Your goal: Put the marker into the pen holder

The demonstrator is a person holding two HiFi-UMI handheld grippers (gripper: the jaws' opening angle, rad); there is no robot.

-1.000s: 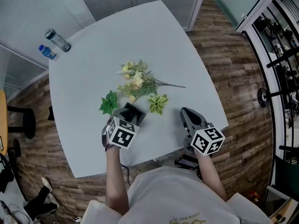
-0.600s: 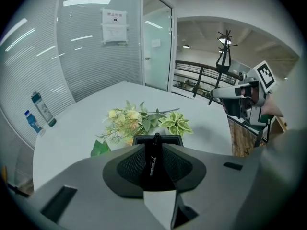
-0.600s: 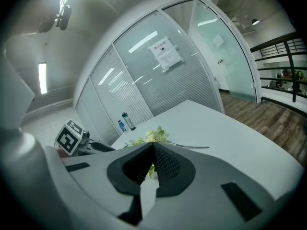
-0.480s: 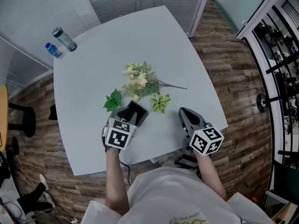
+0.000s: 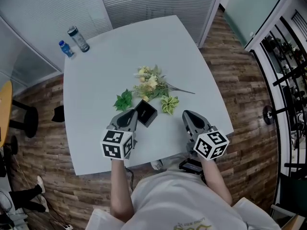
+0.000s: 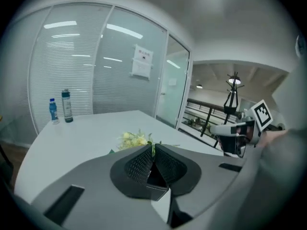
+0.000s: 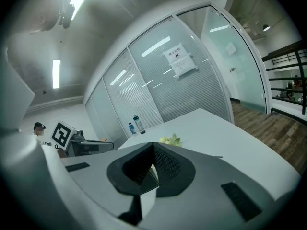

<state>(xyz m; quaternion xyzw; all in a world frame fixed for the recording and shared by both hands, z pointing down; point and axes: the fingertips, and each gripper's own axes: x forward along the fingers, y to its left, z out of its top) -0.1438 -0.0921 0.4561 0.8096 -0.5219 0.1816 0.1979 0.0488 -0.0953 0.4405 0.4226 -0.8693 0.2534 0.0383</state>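
Note:
The black square pen holder stands on the white table, just in front of the flowers. I see no marker in any view, and the inside of the holder is too dark to read. My left gripper hovers just left of the holder, near it but apart. Its jaws are closing, the tips nearly meet, and nothing is between them. My right gripper hangs to the holder's right near the table's front edge, shut and empty.
A bunch of artificial flowers and leaves lies mid-table behind the holder. Two bottles stand at the far left corner. The table's front edge runs close under both grippers. Glass partition walls lie beyond the table.
My left gripper has drawn back from over the pen holder toward me and to the left, leaving the holder uncovered. The right gripper has barely moved.

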